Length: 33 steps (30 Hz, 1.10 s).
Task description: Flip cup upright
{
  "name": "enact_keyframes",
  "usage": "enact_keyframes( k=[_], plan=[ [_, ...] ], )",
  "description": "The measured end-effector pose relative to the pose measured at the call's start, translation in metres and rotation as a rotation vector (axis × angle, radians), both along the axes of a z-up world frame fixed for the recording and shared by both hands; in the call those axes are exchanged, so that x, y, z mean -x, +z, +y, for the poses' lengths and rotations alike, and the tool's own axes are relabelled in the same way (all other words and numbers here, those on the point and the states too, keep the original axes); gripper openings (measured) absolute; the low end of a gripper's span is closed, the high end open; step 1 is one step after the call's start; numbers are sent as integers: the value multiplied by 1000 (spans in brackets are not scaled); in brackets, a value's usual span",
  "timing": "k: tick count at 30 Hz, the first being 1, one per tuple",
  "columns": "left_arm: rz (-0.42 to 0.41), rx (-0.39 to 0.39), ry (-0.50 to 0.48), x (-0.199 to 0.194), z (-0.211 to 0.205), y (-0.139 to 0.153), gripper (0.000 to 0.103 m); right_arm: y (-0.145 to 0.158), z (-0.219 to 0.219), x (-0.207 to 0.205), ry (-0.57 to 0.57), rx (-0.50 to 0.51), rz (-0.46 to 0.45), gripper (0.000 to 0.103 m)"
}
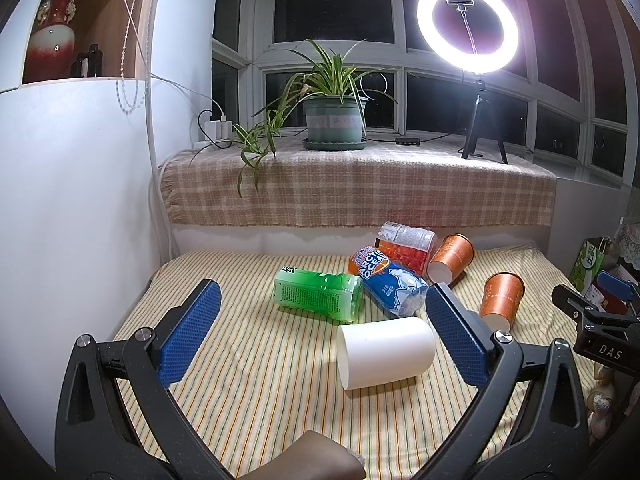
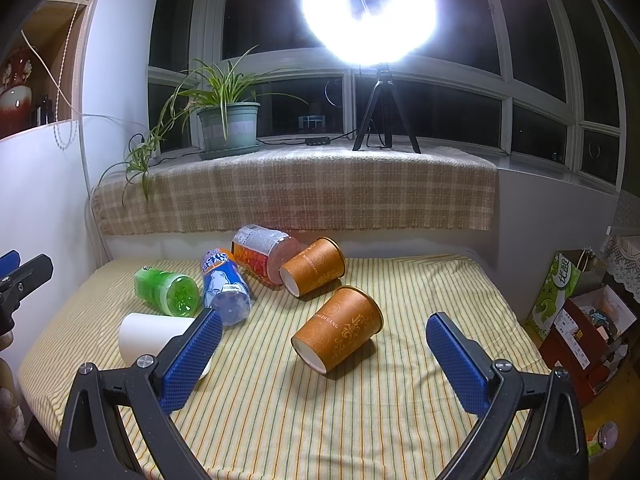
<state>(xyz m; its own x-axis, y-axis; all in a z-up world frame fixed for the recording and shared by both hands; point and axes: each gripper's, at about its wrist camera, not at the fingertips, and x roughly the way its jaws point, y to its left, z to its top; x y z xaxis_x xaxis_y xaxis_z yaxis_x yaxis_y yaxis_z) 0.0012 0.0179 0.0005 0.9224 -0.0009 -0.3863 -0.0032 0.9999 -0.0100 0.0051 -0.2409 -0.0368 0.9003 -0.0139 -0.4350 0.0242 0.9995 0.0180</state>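
Cups unflipped: white paper cup and both orange paper cups lie sideways near the green plastic bottle; both grippers gape wide, empty.

windows: big multi-pane bay window, pitch black outside
light: ring light on a small tripod, blown out in the right wrist view
sill: covered with a beige plaid cloth; a spider plant in a green pot sits on it
wall: plain white, with a wooden niche holding a red vase
desk: yellow striped cloth over it
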Motion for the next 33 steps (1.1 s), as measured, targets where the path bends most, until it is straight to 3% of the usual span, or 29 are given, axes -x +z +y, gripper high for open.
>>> enact_keyframes(
  k=[33],
  plan=[
    [20,-1,39,-8,2,-12,103,-3,16,-35,82,-4,68,103]
  ],
)
